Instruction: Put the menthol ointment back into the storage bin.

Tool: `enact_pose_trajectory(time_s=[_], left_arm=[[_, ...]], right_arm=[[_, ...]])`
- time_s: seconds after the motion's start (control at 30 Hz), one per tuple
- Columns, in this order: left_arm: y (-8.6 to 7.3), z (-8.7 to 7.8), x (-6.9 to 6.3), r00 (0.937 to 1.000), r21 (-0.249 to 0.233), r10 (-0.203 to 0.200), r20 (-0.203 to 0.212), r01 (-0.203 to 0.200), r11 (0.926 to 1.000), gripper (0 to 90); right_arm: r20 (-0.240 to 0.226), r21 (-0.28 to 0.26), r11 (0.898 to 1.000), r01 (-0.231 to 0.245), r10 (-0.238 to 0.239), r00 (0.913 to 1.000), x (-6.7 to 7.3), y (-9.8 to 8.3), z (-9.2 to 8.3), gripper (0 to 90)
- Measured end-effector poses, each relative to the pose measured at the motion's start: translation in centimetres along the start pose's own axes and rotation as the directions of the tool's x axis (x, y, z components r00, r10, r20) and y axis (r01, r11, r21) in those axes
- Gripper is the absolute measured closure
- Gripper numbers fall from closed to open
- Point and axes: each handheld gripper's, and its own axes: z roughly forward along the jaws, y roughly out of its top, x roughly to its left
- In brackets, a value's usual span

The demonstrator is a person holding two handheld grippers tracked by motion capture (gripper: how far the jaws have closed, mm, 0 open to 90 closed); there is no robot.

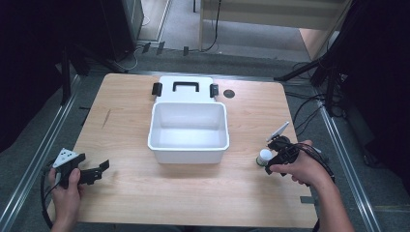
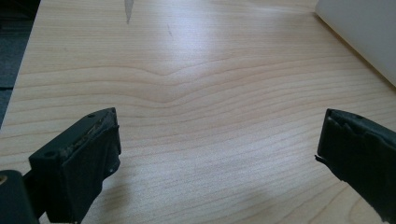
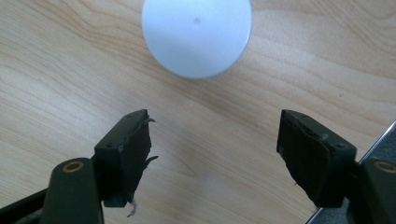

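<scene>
A big wooden table (image 1: 145,193) carries everything. A white box (image 1: 187,126) sits near the middle of it, a bit closer to the far edge. Its lid (image 1: 186,88) leans back toward the far edge, with a black handle (image 1: 186,86) and a black clip (image 1: 156,88) on each side. A small dark round spot (image 1: 229,93) lies on the table just beside the lid, toward the far right corner.

The left gripper (image 1: 99,169) rests near the near left corner, held in the person's left hand (image 1: 65,193). In the left gripper view its jaws stand wide apart, with bare wood between them and a bit of the white box at the top right.

The right gripper (image 1: 276,145) is by the right edge, about halfway along, held in the person's right hand (image 1: 300,169). Its jaws are apart and grip nothing, with only wood between them in the right gripper view.

A little white bottle (image 1: 264,157) stands just beside the right gripper. In the right gripper view its round white cap (image 3: 196,35) sits ahead of the jaw tips, not between them. In the high view it is too small to tell if the gripper touches it.
</scene>
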Motion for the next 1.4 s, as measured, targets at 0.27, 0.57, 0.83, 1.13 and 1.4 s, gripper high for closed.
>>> enact_pose_trajectory(time_s=[0.27, 0.57, 0.83, 1.13, 1.4], left_arm=[[0.0, 0.0, 0.0, 1.0, 0.0, -0.001, -0.001, 0.001, 1.0, 0.0], [0.0, 0.0, 0.0, 1.0, 0.002, 0.0, 0.0, 0.0, 1.0, 0.0], [0.0, 0.0, 0.0, 1.0, 0.002, 0.001, 0.0, -0.001, 1.0, 0.0], [0.0, 0.0, 0.0, 1.0, 0.002, 0.001, 0.001, -0.001, 1.0, 0.0], [0.0, 0.0, 0.0, 1.0, 0.003, 0.0, 0.001, 0.0, 1.0, 0.0]], right_arm=[[0.007, 0.001, 1.0, -0.001, 0.001, 1.0, -0.1, 1.3, 0.0, 29.4], [-0.004, 0.005, 1.0, -0.002, 0.002, 1.0, 0.1, 2.4, -0.2, 32.1], [-0.004, -0.005, 1.0, 0.006, -0.006, 1.0, 0.4, 3.6, -0.1, 34.4], [-0.028, -0.013, 1.0, 0.015, -0.015, 0.9995, 0.8, 4.6, 0.2, 43.2], [-0.03, -0.001, 1.0, 0.029, -0.029, 0.9991, 0.8, 4.8, 0.3, 51.5]])
